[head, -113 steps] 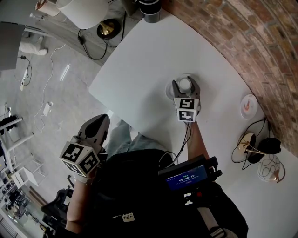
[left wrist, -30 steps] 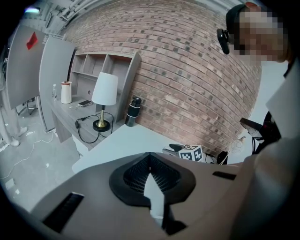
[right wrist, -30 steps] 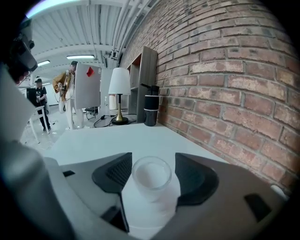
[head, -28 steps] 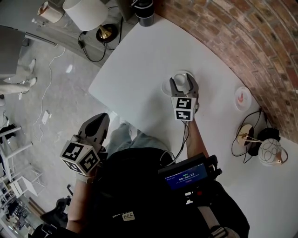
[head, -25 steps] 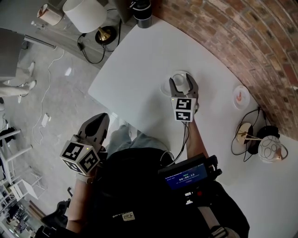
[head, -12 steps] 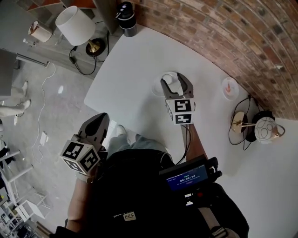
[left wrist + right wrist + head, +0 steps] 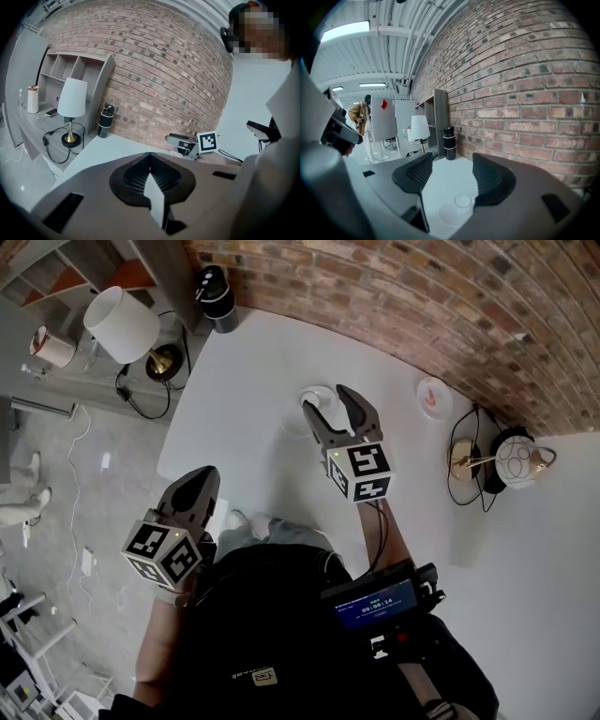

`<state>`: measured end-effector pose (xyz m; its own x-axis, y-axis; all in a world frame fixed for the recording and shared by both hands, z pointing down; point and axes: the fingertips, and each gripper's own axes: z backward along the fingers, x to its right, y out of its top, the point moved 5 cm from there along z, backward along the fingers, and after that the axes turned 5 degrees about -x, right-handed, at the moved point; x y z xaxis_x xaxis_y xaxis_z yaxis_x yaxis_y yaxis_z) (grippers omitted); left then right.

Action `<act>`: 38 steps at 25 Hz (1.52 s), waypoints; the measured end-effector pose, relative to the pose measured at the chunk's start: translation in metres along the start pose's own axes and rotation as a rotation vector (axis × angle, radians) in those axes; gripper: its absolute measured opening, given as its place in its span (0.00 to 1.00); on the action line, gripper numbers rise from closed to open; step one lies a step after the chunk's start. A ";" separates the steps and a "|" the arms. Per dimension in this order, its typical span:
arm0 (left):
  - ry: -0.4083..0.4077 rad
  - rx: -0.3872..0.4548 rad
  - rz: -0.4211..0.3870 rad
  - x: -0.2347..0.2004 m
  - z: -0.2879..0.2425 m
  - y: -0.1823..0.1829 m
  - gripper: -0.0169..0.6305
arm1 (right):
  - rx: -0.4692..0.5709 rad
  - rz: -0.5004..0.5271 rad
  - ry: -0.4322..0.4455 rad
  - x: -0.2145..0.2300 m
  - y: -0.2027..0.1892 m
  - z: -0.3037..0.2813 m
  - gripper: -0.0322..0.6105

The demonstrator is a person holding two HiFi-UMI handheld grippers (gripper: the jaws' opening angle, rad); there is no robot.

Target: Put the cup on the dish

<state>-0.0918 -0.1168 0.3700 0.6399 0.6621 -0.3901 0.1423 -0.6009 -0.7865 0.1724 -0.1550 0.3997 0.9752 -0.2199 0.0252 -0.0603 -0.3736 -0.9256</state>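
Observation:
A small clear cup (image 7: pixel 462 201) stands upright on a white dish (image 7: pixel 449 214) on the white table. My right gripper (image 7: pixel 452 165) hangs open above and just short of it, with nothing between its jaws. The head view has the same gripper (image 7: pixel 326 400) over the dish (image 7: pixel 313 393), and there the cup is hard to make out. My left gripper (image 7: pixel 199 486) is shut and empty, held off the table's near edge over the floor. Its own view shows its jaws (image 7: pixel 150 161) pressed together.
A black flask (image 7: pixel 215 296) stands at the table's far corner, with a white lamp (image 7: pixel 117 322) beyond it. A small plate with a red mark (image 7: pixel 433 397) and a round ornament (image 7: pixel 517 457) with cables lie near the brick wall (image 7: pixel 403 296). Another person (image 7: pixel 358 112) stands far off.
My right gripper has risen and drawn back from the cup, which stays on the dish. The head camera has swung, sliding the table across the view. The left gripper has kept still.

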 end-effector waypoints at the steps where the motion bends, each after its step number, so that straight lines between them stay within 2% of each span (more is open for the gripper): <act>1: -0.013 0.000 -0.005 0.000 -0.002 0.002 0.03 | 0.010 -0.010 -0.006 -0.001 0.004 0.006 0.47; 9: -0.123 -0.009 -0.047 0.006 -0.014 0.016 0.03 | 0.085 -0.072 -0.071 -0.013 0.029 0.054 0.47; 11: -0.152 -0.013 -0.059 0.009 -0.018 0.018 0.03 | 0.101 -0.070 -0.092 -0.015 0.033 0.066 0.40; 24: -0.333 -0.045 -0.126 0.034 -0.042 0.034 0.03 | 0.160 -0.110 -0.211 -0.031 0.048 0.127 0.39; 32: -0.377 -0.053 -0.150 0.038 -0.043 0.040 0.03 | 0.193 -0.175 -0.263 -0.038 0.047 0.153 0.39; 38: -0.385 -0.052 -0.152 0.033 -0.041 0.042 0.03 | 0.189 -0.175 -0.285 -0.047 0.043 0.157 0.37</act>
<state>-0.0336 -0.1386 0.3440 0.2811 0.8581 -0.4297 0.2580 -0.4989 -0.8274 0.1573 -0.0195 0.3001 0.9889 0.1015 0.1081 0.1271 -0.2049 -0.9705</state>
